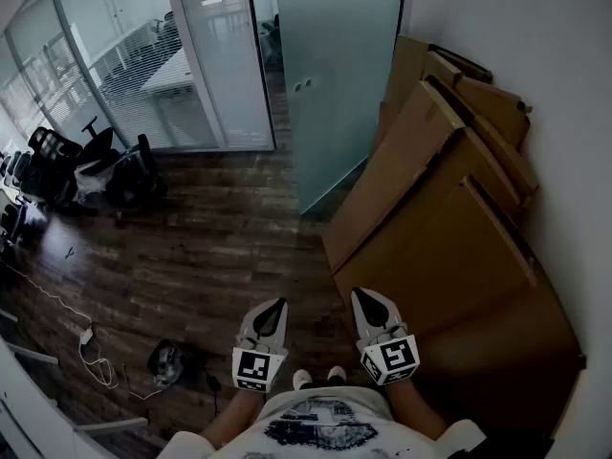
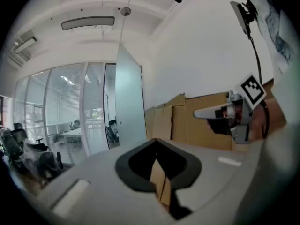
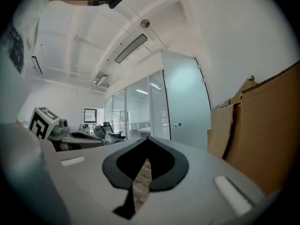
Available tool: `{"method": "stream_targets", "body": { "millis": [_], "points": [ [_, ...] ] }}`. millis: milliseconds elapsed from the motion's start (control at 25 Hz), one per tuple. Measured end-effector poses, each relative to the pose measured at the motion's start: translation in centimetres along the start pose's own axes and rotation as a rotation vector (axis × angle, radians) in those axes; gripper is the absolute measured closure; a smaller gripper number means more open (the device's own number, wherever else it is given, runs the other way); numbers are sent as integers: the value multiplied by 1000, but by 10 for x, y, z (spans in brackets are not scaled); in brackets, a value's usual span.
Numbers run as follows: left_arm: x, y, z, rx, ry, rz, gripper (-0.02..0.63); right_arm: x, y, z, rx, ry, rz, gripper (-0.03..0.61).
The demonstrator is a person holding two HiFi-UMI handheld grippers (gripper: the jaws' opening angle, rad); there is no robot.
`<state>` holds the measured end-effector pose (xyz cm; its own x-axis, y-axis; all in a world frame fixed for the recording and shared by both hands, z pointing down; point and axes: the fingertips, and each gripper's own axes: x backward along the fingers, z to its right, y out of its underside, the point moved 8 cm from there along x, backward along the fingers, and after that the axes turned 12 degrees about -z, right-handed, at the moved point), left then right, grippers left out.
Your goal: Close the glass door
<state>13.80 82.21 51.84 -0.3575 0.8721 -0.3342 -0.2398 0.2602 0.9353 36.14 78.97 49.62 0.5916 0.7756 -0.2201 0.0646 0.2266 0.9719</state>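
across the dark wooden floor (image 1: pixel 191 247), the frosted glass door (image 1: pixel 335 75) stands far ahead beside cardboard sheets (image 1: pixel 449 228) leaning on the right wall (image 1: pixel 574 113), while near, the left gripper (image 1: pixel 277 305) and right gripper (image 1: pixel 362 296) are both closed, empty.

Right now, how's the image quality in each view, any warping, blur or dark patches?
Head view: dim, wide-angle bowing, pale glass door against dark floor. Left gripper view: fisheye with black corners, left claw soft up close, cardboard beyond sharper. Right gripper view: same fisheye, right claw blurred, wall washed bright.
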Motion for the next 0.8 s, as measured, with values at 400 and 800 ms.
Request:
{"method": "stream_targets", "body": {
  "millis": [400, 800],
  "points": [
    [-26, -18, 18, -17, -11, 2, 612, 1, 4, 34, -29, -12, 0, 572],
    [-42, -23, 32, -22, -26, -16, 612, 1, 5, 58, -39, -23, 18, 571]
  ]
}}
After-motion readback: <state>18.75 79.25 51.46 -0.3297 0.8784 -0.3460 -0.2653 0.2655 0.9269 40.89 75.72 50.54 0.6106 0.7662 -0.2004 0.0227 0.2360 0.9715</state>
